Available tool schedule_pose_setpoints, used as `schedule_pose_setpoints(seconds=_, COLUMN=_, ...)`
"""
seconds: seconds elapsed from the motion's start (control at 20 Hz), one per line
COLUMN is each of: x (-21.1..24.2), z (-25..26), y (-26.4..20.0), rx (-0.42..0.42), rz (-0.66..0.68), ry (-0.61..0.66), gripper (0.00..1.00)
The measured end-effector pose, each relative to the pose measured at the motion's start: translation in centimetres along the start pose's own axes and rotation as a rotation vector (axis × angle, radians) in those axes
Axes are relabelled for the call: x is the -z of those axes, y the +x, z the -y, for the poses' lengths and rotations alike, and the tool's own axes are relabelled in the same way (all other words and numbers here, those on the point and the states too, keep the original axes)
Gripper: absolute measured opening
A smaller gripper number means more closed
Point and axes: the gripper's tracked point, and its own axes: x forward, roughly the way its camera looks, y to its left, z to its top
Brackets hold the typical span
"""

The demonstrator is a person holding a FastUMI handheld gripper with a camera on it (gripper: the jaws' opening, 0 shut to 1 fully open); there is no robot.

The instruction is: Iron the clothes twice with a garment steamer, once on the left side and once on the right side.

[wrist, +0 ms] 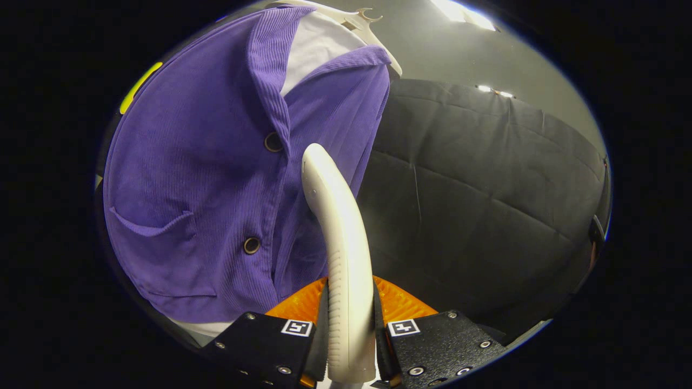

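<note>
A purple corduroy shirt (200, 178) hangs on a pale hanger (373, 32), with a white lining showing at its collar. It has dark buttons down the front and a chest pocket. My gripper (350, 310) is shut on the handle of a cream garment steamer (338, 227), both fingers pressing its sides. The steamer rises from between the fingers and curves toward the shirt. Its head meets the right half of the shirt beside the button placket; the steam face is hidden.
The booth's black cloth wall (486, 205) stands behind and to the right of the shirt. Above it is a grey ceiling with bright lights (465, 13).
</note>
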Motion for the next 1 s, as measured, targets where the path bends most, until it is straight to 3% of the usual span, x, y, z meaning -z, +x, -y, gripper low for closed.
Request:
schedule_pose_setpoints(seconds=0.25, x=-0.36, z=0.04, y=-0.09, rx=-0.012, rz=-0.054, ry=-0.030, gripper=0.36)
schedule_pose_setpoints(seconds=1.0, x=-0.07, z=-0.09, y=-0.03, rx=-0.026, rz=-0.027, ry=-0.081, gripper=0.37)
